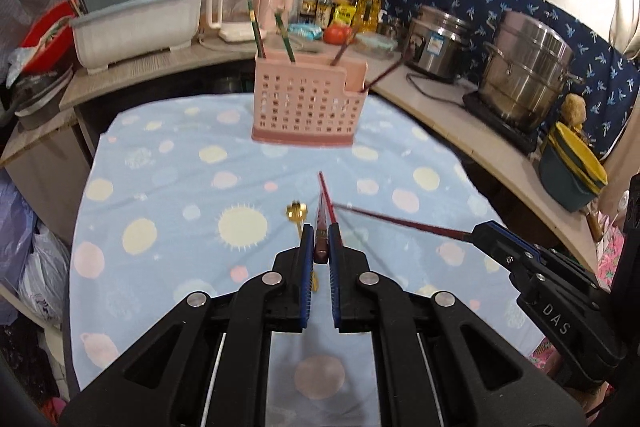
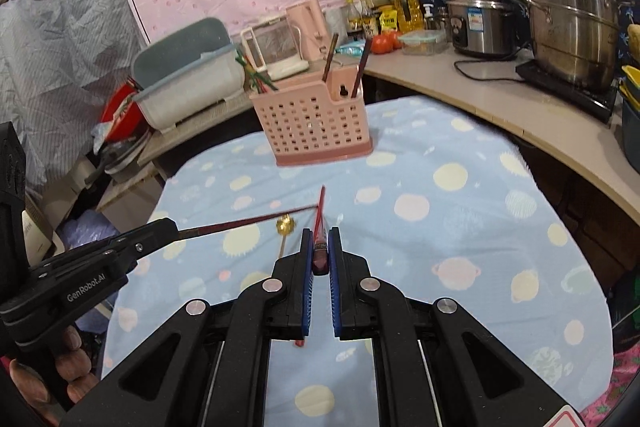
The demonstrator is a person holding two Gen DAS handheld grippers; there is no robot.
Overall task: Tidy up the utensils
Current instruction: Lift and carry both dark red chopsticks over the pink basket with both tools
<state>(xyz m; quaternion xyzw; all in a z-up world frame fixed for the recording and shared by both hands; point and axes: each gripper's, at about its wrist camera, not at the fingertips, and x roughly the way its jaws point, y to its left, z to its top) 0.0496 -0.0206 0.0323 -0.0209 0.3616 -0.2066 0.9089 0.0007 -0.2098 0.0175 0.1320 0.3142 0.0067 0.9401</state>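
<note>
A pink perforated utensil holder [image 1: 306, 107] stands at the far side of the spotted blue cloth [image 1: 168, 211]; it also shows in the right wrist view [image 2: 316, 123]. It holds several chopsticks. My left gripper [image 1: 321, 239] is shut on a dark red chopstick [image 1: 325, 203] pointing toward the holder. My right gripper [image 2: 320, 243] is shut on another dark red chopstick [image 2: 319, 215]. Each gripper appears in the other's view, the right [image 1: 476, 233] and the left [image 2: 174, 227], with the chopstick tips near each other. A gold spoon [image 1: 296, 213] lies on the cloth under them, also in the right wrist view [image 2: 286, 225].
A grey dish tub [image 1: 140, 27], jug, bottles and tomato [image 1: 336, 34] line the back counter. A rice cooker [image 1: 436, 43] and steel pot [image 1: 528, 71] stand on the right counter [image 1: 440, 111]. A teal and yellow container [image 1: 572, 171] sits near its edge.
</note>
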